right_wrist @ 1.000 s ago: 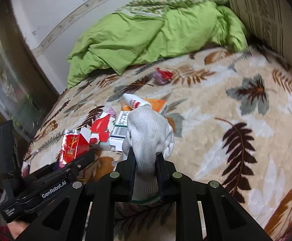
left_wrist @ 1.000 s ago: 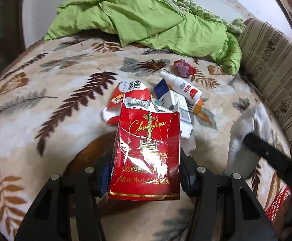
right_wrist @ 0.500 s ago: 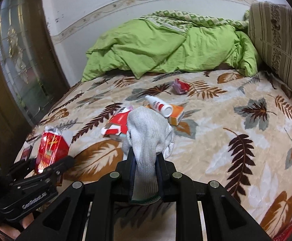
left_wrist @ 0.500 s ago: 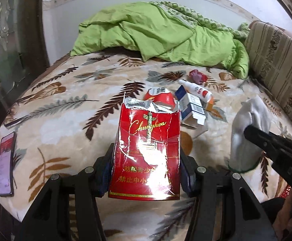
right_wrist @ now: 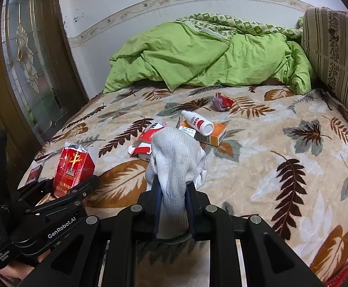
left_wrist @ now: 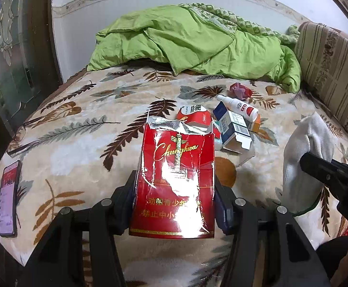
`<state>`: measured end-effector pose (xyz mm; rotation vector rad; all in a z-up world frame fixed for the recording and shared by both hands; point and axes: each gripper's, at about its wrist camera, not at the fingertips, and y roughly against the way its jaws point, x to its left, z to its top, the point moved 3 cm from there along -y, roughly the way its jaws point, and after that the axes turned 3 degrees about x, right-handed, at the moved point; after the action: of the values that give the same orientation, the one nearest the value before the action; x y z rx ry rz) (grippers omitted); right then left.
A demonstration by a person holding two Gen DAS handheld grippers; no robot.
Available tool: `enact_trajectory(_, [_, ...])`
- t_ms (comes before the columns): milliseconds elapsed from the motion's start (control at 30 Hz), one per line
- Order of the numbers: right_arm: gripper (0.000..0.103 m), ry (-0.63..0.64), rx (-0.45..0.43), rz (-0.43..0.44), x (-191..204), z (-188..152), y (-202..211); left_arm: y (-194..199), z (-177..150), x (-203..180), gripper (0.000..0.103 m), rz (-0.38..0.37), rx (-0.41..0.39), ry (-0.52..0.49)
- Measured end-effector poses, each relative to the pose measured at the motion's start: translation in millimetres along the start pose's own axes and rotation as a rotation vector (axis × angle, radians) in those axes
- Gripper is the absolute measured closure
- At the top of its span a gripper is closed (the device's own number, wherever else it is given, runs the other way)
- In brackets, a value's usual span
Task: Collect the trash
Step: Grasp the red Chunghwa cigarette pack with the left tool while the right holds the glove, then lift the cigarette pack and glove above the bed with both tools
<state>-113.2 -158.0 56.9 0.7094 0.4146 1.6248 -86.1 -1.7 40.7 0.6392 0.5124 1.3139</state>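
Between left claw [left_wrist: 175, 201] pads, torn glossy red cigarette pack [left_wrist: 176, 174]

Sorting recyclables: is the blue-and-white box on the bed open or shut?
Open: the blue-and-white box lies on its side with its near end flap hanging out.

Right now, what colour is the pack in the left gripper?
Red with gold lettering and torn silver foil on top; the pack shows best in the left wrist view.

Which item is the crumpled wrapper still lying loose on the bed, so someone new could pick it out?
Start at the green quilt heaped at the far end of the bed. Just in front of it, on the leaf-print blanket, lies a small crumpled red and purple wrapper. It sits alone, beyond the white spray bottle and orange box, and unlike them it is shapeless.
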Motion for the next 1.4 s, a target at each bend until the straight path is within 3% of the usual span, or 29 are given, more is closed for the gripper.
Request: enact_trajectory(1400, [0.083,-0.021,0.008,0.022,-2.0,0.9,-2.5,-4.1,-1.2,-6.2,0.049,0.003,-0.001,-0.021])
